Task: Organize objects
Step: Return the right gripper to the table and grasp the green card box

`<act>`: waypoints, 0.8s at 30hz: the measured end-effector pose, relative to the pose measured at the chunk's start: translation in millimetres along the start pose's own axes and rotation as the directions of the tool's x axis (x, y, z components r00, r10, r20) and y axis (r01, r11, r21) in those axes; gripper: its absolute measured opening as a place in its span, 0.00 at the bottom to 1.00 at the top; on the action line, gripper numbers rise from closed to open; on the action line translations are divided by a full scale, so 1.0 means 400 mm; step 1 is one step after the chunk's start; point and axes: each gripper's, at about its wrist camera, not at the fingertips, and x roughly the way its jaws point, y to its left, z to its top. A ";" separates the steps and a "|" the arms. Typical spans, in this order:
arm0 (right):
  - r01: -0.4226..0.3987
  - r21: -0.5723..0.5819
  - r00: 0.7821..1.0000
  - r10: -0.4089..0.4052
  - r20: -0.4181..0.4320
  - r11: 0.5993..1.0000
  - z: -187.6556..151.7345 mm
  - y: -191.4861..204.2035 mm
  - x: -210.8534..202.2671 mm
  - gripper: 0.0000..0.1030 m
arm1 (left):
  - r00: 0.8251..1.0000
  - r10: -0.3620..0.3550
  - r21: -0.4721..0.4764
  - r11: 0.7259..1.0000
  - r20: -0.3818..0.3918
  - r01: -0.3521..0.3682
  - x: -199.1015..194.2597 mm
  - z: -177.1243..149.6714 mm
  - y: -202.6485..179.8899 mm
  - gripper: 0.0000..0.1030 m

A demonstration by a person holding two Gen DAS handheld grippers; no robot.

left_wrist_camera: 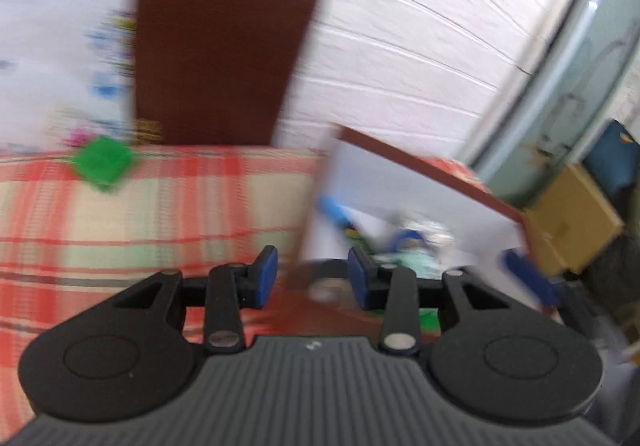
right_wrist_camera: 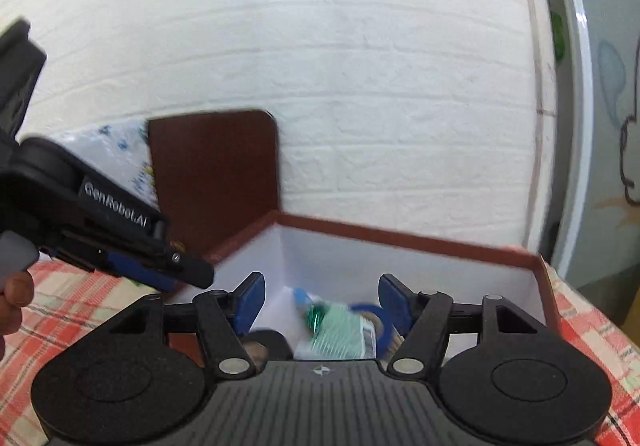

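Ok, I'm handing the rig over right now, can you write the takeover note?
Left hand-held gripper: open, nothing held, at the box's near-left corner.
Right hand-held gripper: open, empty, over the box.
Box: brown rim, white inside, lid off; it holds a blue tape roll and a green-white packet, other bits too blurred to name.
Brown lid: leaning upright on the wall.
Left: green block on the checked cloth, then the lid.

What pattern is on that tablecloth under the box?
A red and cream plaid tablecloth, clearest in the left wrist view.

Bright, even daylight; heavy motion blur, fisheye-bent edges
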 end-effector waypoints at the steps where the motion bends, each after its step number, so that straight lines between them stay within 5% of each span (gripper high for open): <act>1: -0.025 -0.013 0.999 0.026 0.019 1.000 0.010 0.022 -0.008 0.61 | 0.999 0.044 0.002 0.999 0.012 -0.044 -0.013 -0.003 0.032 0.40; 5: -0.139 -0.072 0.989 0.142 0.042 0.988 0.048 0.146 -0.023 0.61 | 0.974 0.219 0.019 0.975 0.059 -0.220 -0.052 -0.032 0.190 0.45; 10: -0.299 -0.079 0.952 0.291 -0.096 0.951 0.036 0.325 0.131 0.61 | 0.922 0.382 -0.041 0.924 0.059 -0.381 -0.042 -0.089 0.419 0.45; 13: -0.326 -0.083 0.934 0.307 -0.183 0.942 -0.014 0.422 0.214 0.60 | 0.917 0.399 -0.109 0.912 0.015 -0.395 -0.013 -0.127 0.536 0.46; 15: -0.333 -0.122 0.931 0.306 -0.199 0.935 -0.041 0.475 0.300 0.72 | 0.921 0.382 -0.113 0.921 0.080 -0.373 -0.012 -0.164 0.570 0.47; 17: -0.316 -0.165 0.939 0.283 -0.198 0.934 -0.058 0.520 0.384 0.87 | 0.912 0.374 -0.041 0.927 0.167 -0.372 -0.011 -0.206 0.565 0.54; 21: -0.240 -0.333 0.967 0.192 -0.169 0.912 -0.059 0.599 0.553 0.94 | 0.921 0.325 -0.067 0.946 0.217 -0.318 -0.016 -0.213 0.578 0.63; 24: -0.224 -0.404 0.966 0.147 -0.214 0.887 -0.058 0.635 0.650 0.96 | 0.925 0.303 -0.081 0.953 0.229 -0.292 -0.019 -0.217 0.584 0.65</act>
